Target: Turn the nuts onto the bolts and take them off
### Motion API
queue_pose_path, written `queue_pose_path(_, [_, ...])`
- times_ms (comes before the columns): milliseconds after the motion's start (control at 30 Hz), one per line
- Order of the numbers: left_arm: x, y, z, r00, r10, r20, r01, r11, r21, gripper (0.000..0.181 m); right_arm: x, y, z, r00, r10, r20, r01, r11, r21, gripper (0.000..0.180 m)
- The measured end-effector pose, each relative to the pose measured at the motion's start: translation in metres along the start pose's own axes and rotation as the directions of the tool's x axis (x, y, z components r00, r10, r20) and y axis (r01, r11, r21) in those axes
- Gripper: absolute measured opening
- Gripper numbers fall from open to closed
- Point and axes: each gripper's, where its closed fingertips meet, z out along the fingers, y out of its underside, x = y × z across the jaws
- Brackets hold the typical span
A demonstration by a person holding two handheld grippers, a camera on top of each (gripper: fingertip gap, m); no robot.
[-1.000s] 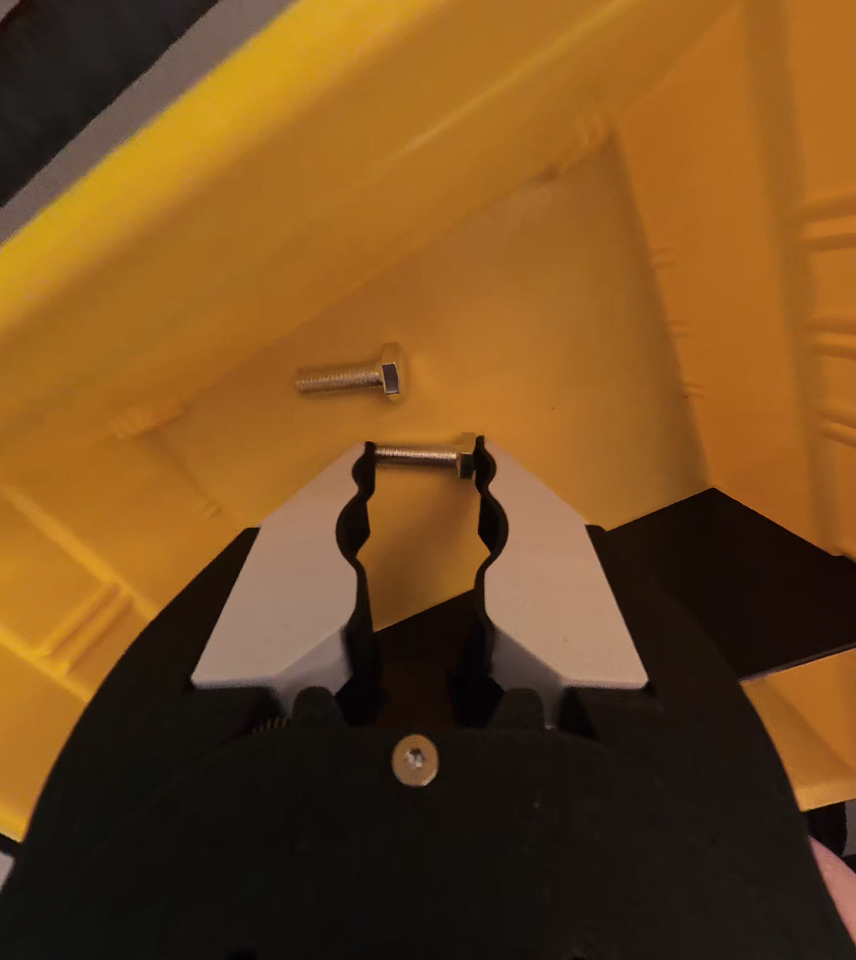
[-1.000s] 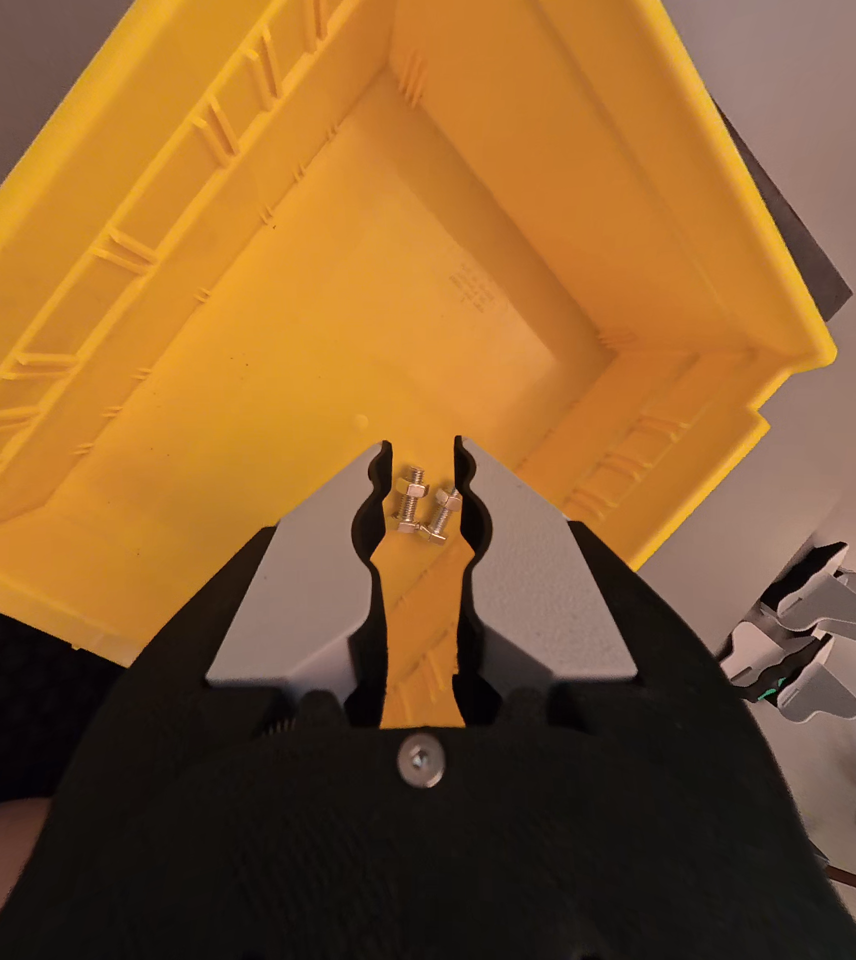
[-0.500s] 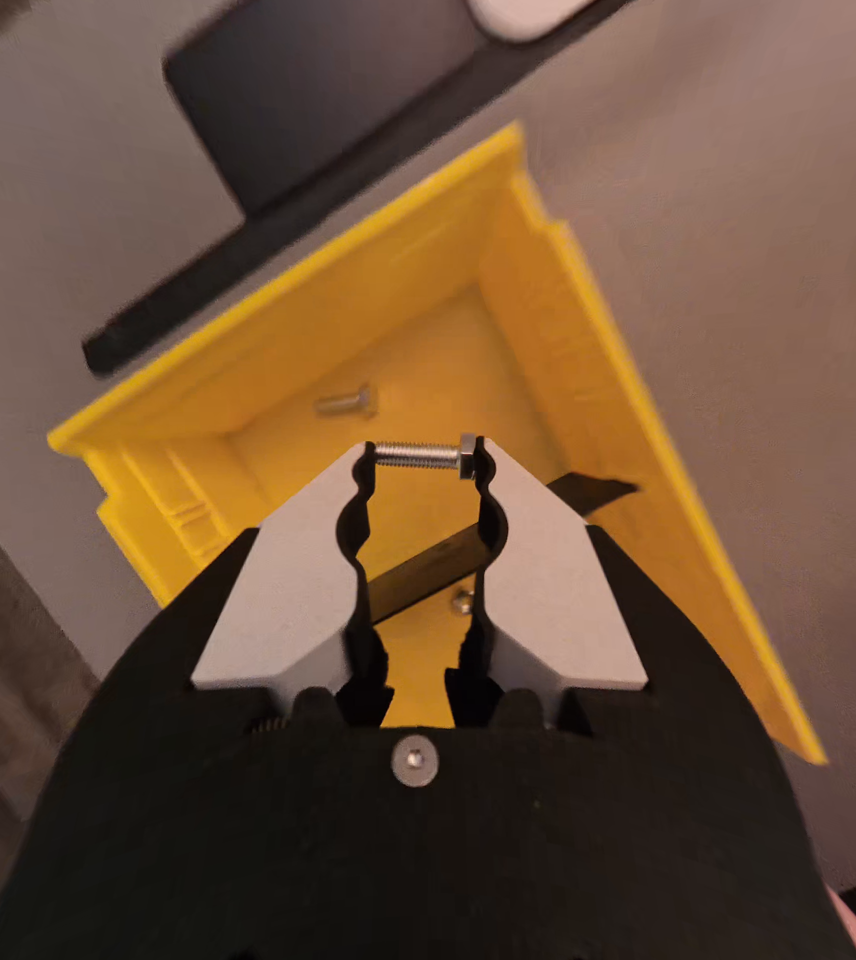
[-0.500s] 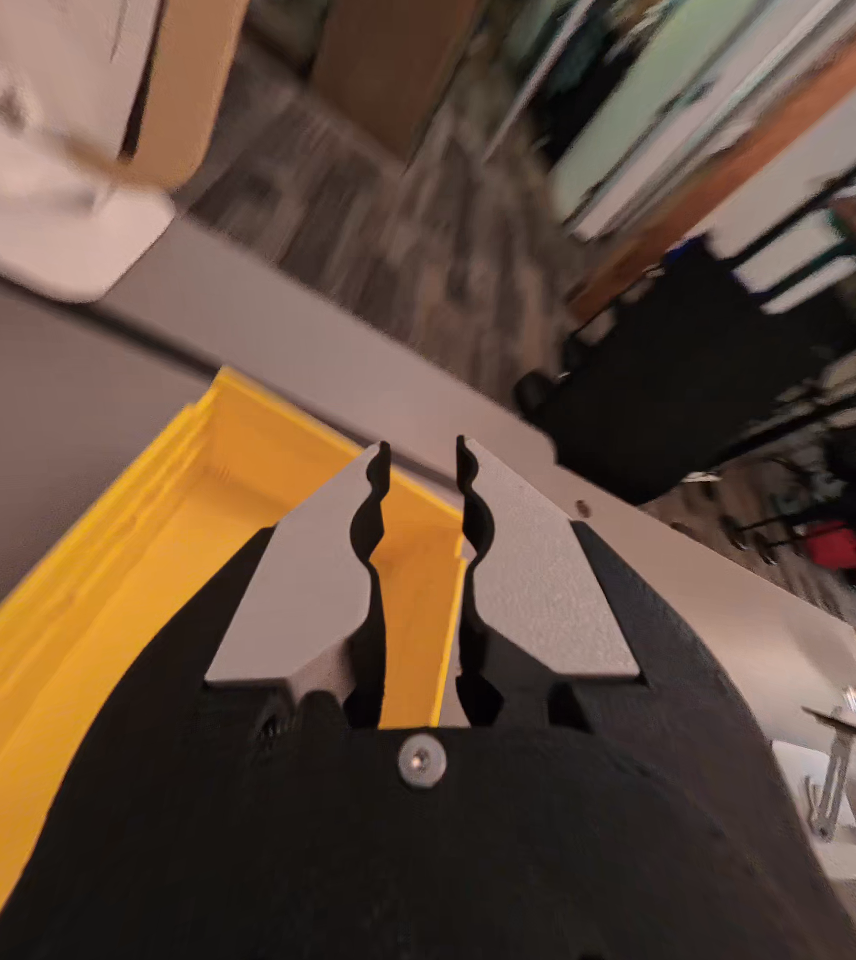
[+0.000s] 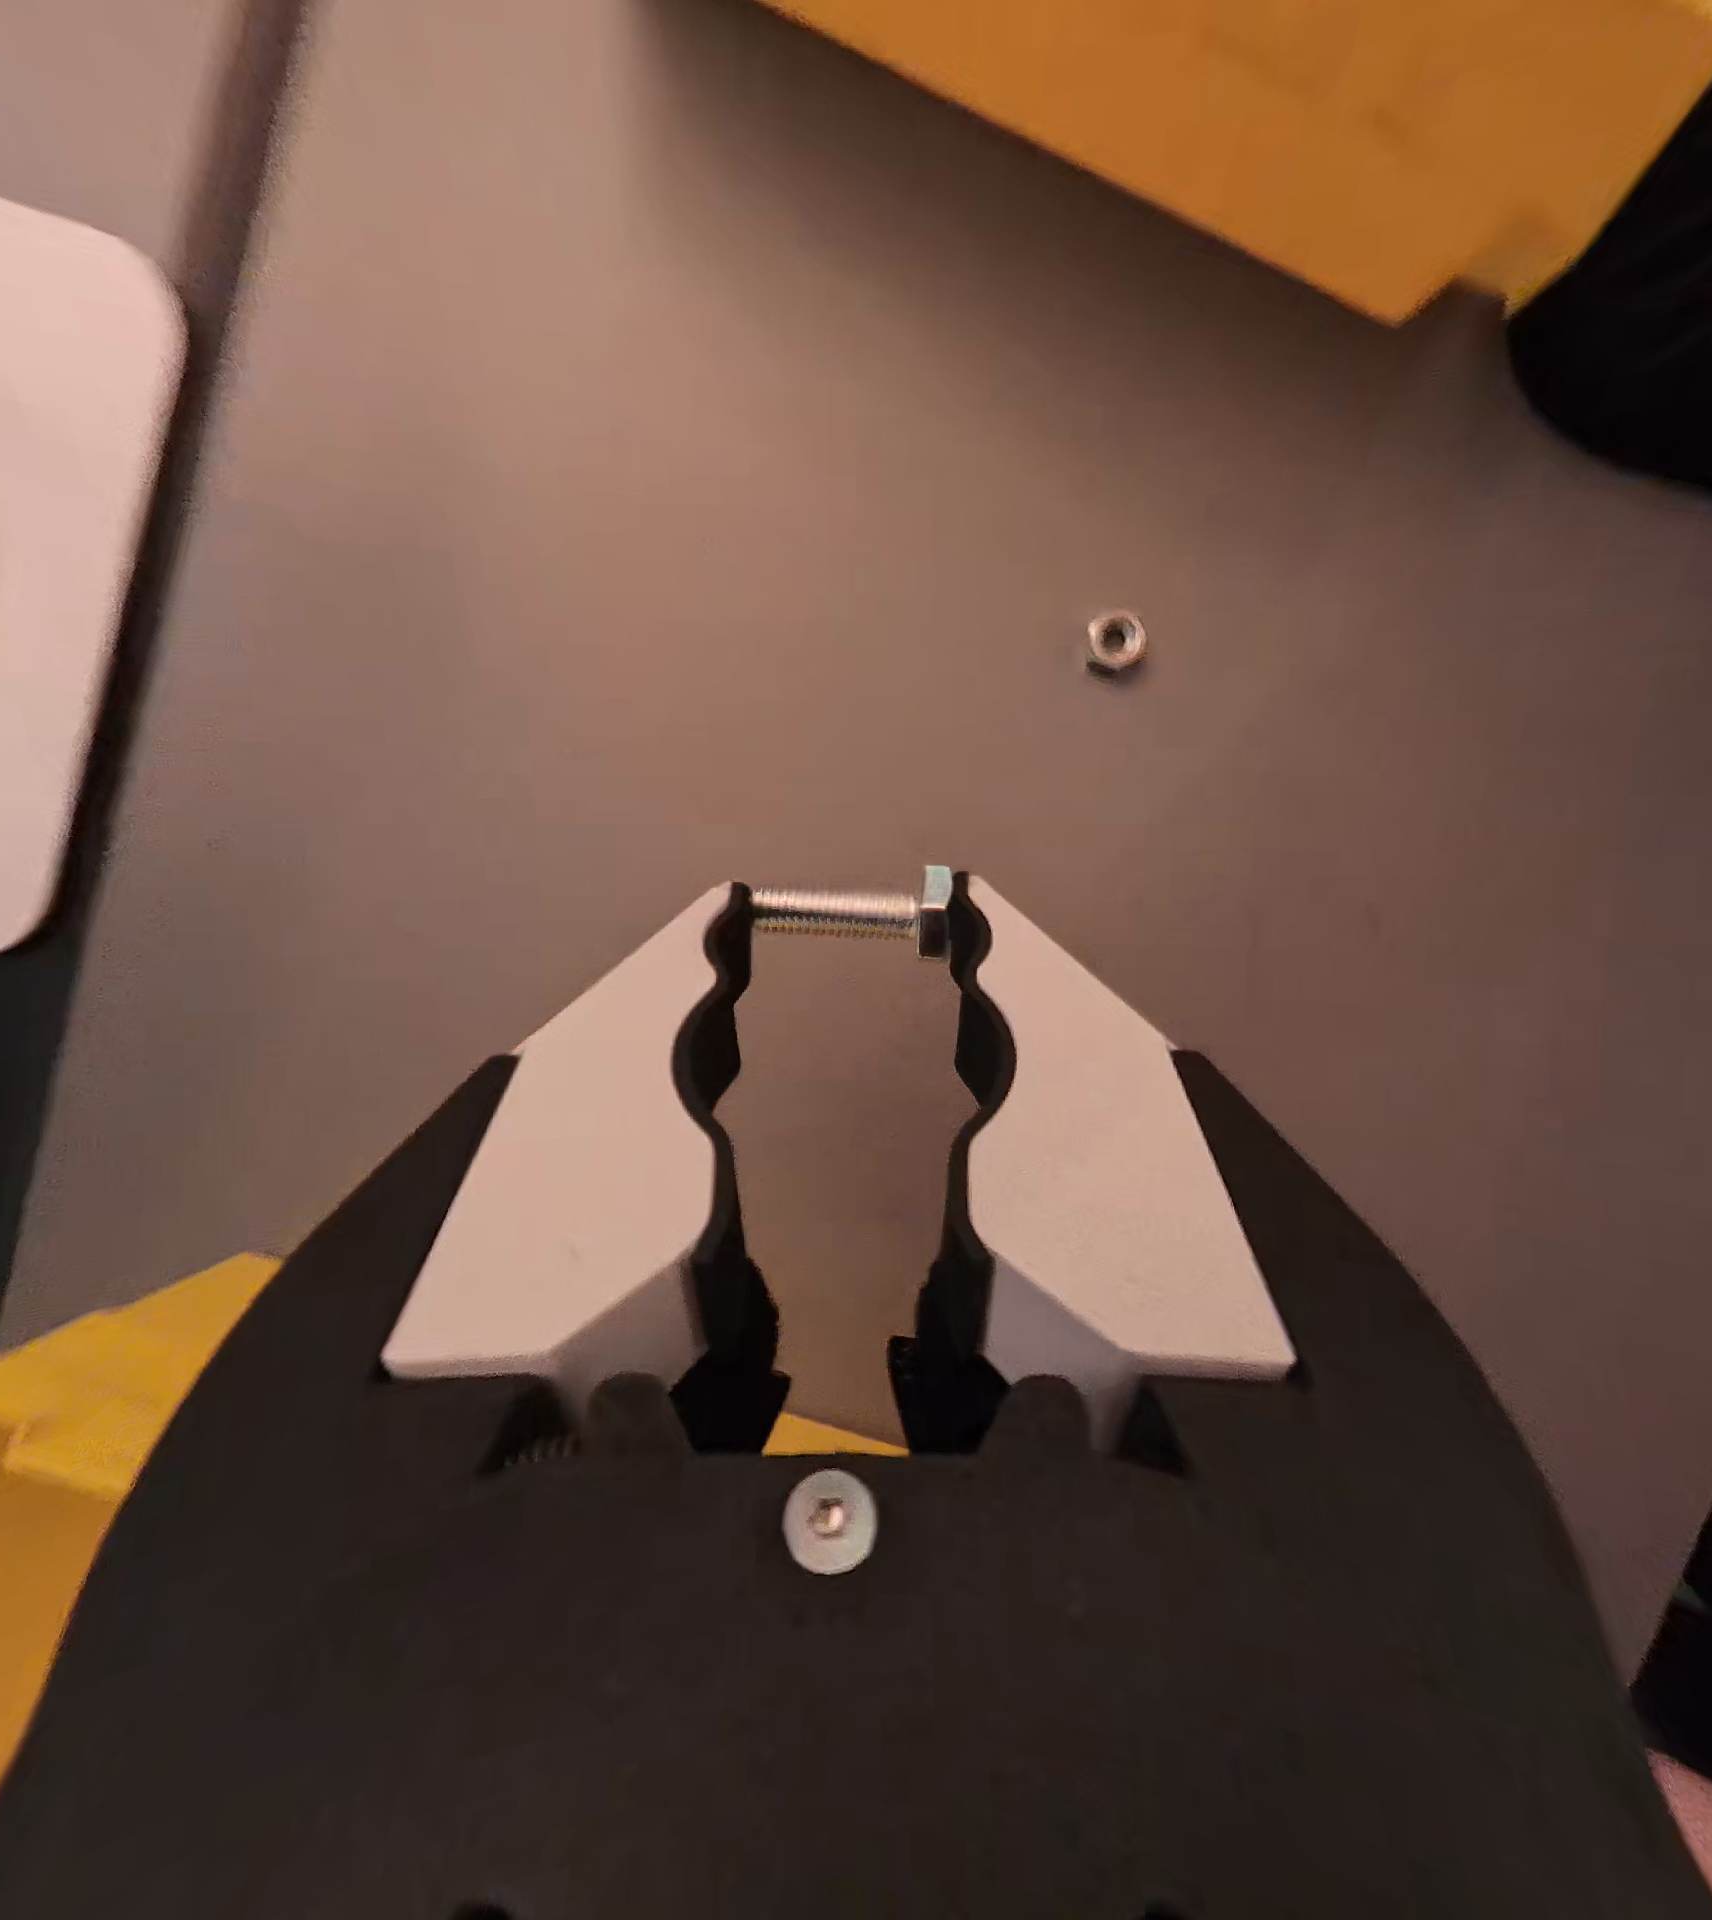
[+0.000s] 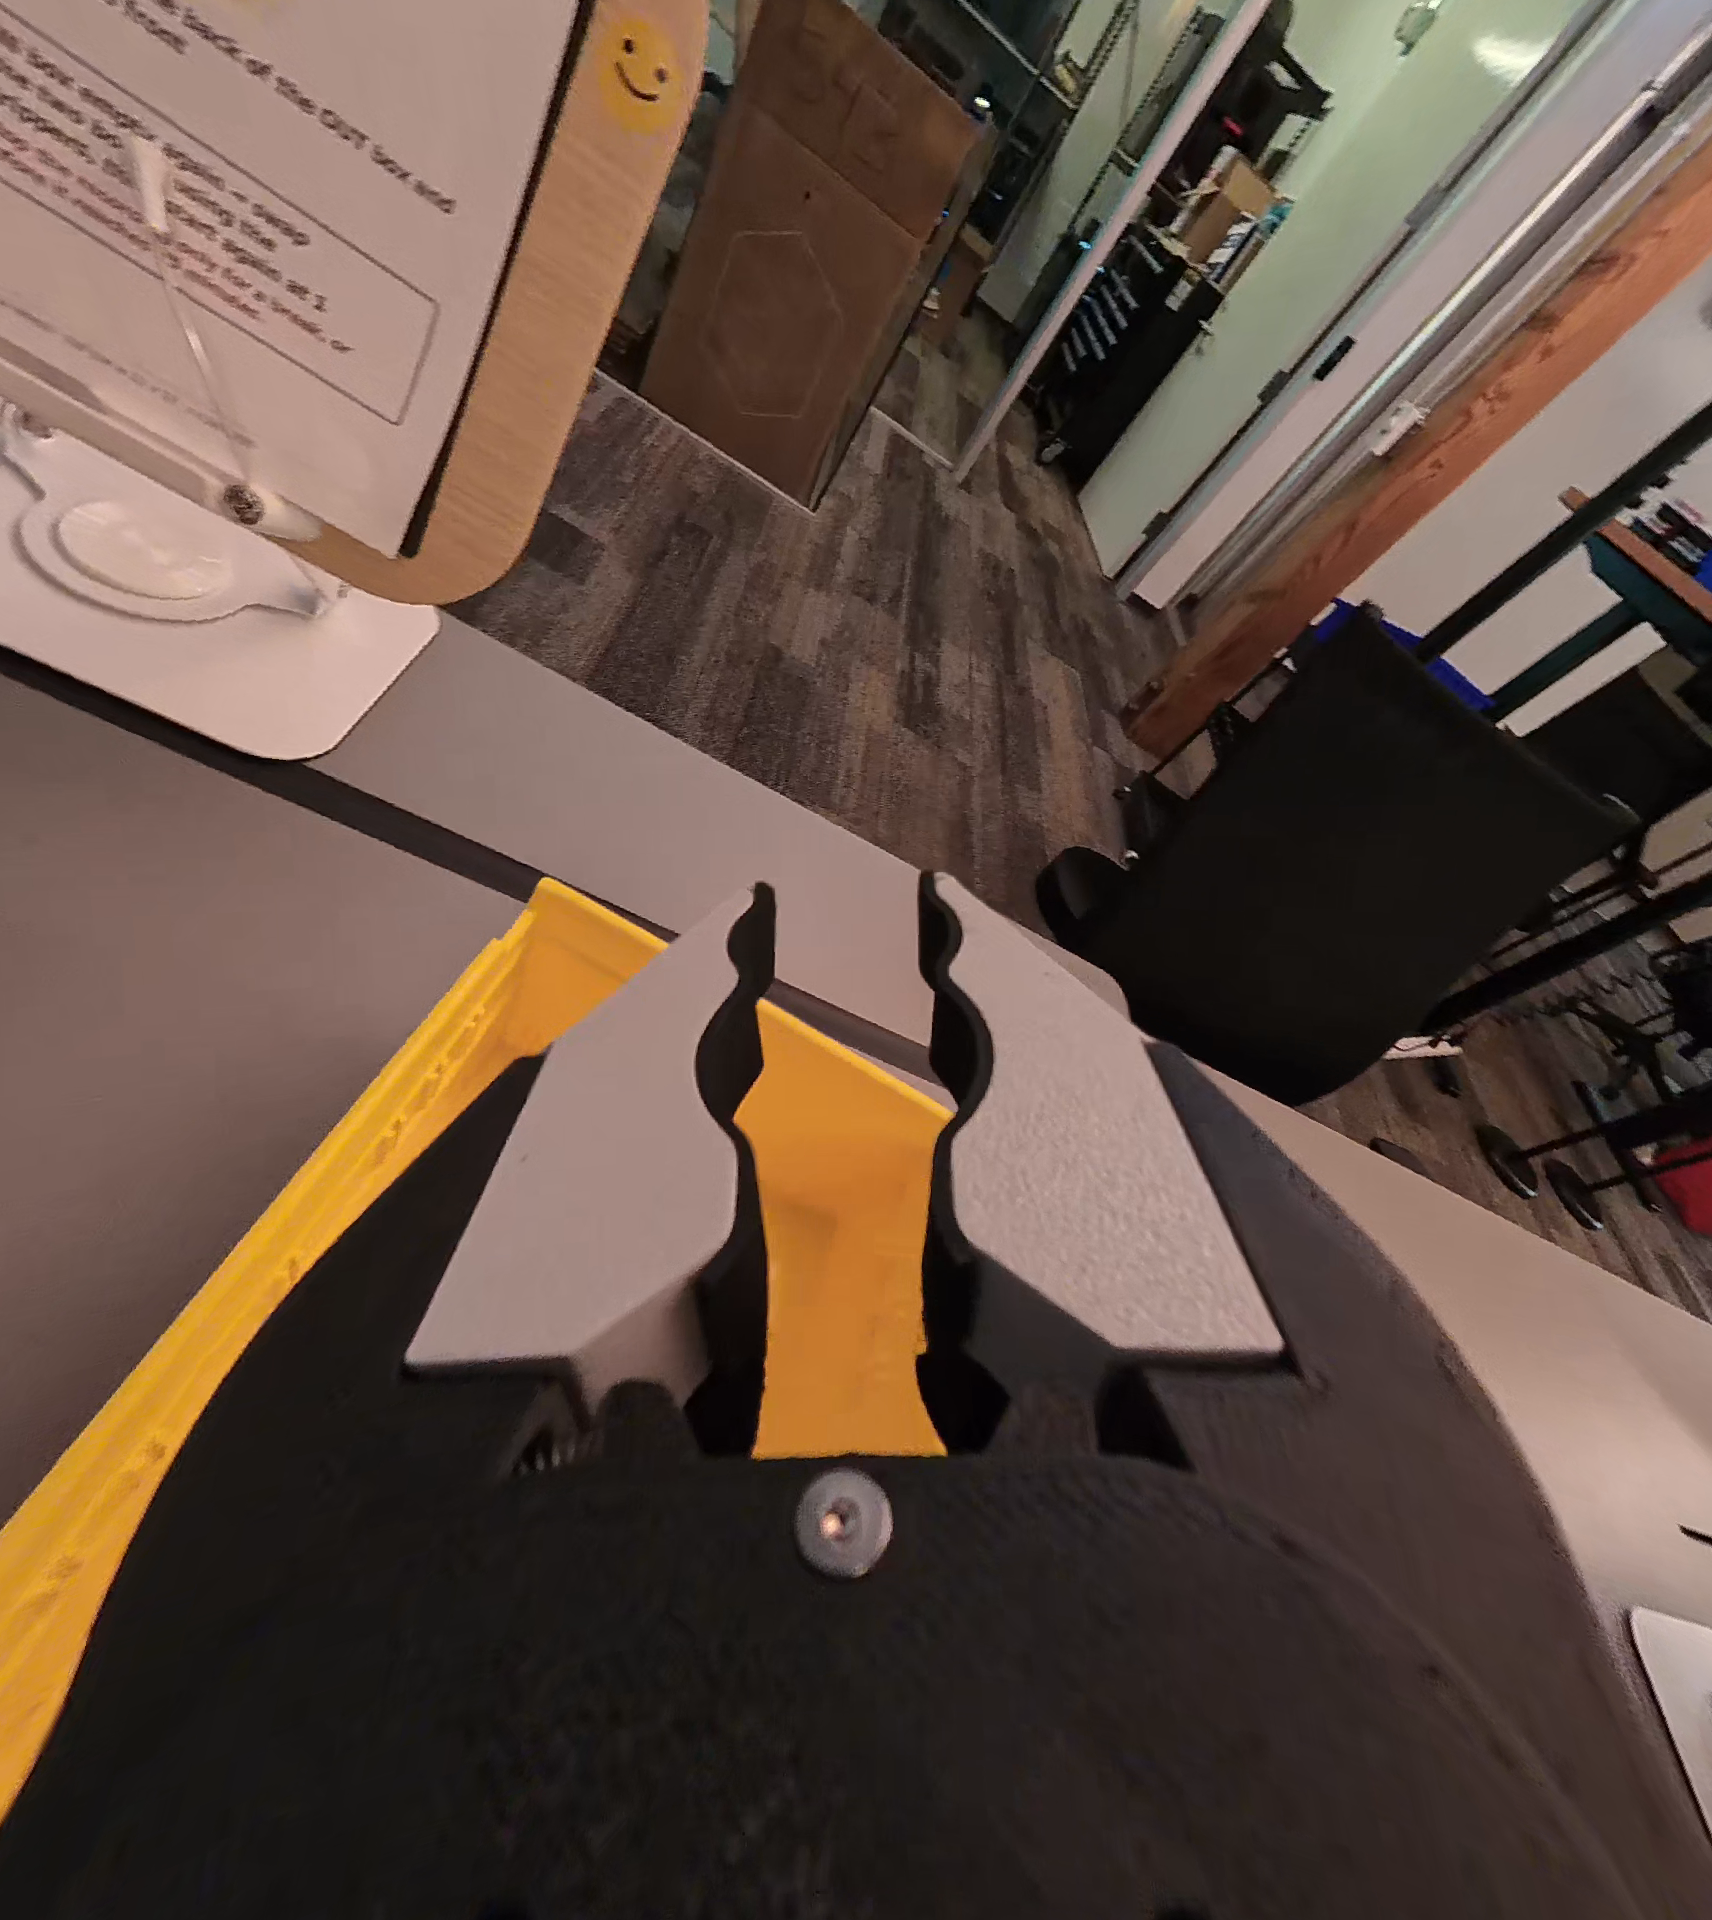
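Left gripper [image 5: 847, 914]: a bolt [image 5: 847, 916] is clamped crosswise between the very tips, the threaded end against the left finger [image 5: 561, 1174] and the hex head against the right one. The gap between the fingers is set by the bolt's length, and nothing else is touched.
Bolt position: it is held level above the dark grey table [image 5: 623, 520], clear of the surface.
Right gripper [image 6: 844, 914]: the fingers are parted by a narrow gap and nothing is held or touched. A yellow bin [image 6: 478, 1049] is seen through the gap and below the left finger [image 6: 613, 1164].
Bolts counted: one, in the left gripper.
Nuts counted: one nut [image 5: 1115, 635], lying flat on the table, ahead and to the right of the held bolt, well apart from it.
Yellow bins in the left wrist view: two yellow shapes are seen, one at the upper edge [image 5: 1299, 135] and one at the lower left [image 5: 21, 1507]; whether they are one bin or two cannot be told.
Other things: a white stand base [image 6: 208, 665] with a printed sign [image 6: 208, 208] is seen at the table's far edge, and a black chair [image 6: 1351, 883] stands on the floor beyond.
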Motion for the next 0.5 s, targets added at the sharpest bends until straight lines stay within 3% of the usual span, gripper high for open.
queue_pose_path(133, [0.01, 0.005, 0.038, 0.997, 0.077, -0.009, -0.077, 0.992, -0.104, 0.037, -0.009, 0.003, 0.001, 0.997, -0.024, 0.07, 0.024, 1.0, -0.003, 0.027])
queue_pose_path(233, [0.011, -0.004, 0.043, 0.992, 0.123, 0.003, -0.123, 0.99, -0.067, 0.037, -0.023, -0.001, 0.001, 0.989, -0.009, 0.147, 0.006, 1.0, 0.022, 0.028])
queue_pose_path(300, [0.006, -0.017, 0.035, 0.982, 0.176, 0.074, -0.177, 0.984, 0.0, 0.037, -0.048, -0.016, -0.002, 0.956, 0.049, 0.291, -0.075, 0.994, 0.078, 0.028])
queue_pose_path(400, [0.004, -0.045, 0.01, 0.949, 0.251, 0.193, -0.28, 0.95, 0.142, 0.037, -0.108, -0.047, -0.021, 0.739, 0.193, 0.646, -0.319, 0.944, 0.082, 0.027])
queue_pose_path(500, [0.01, -0.072, -0.023, 0.87, 0.334, 0.363, -0.443, 0.852, 0.279, 0.037, -0.162, -0.064, -0.048, 0.363, 0.296, 0.883, -0.452, 0.885, -0.111, 0.027])
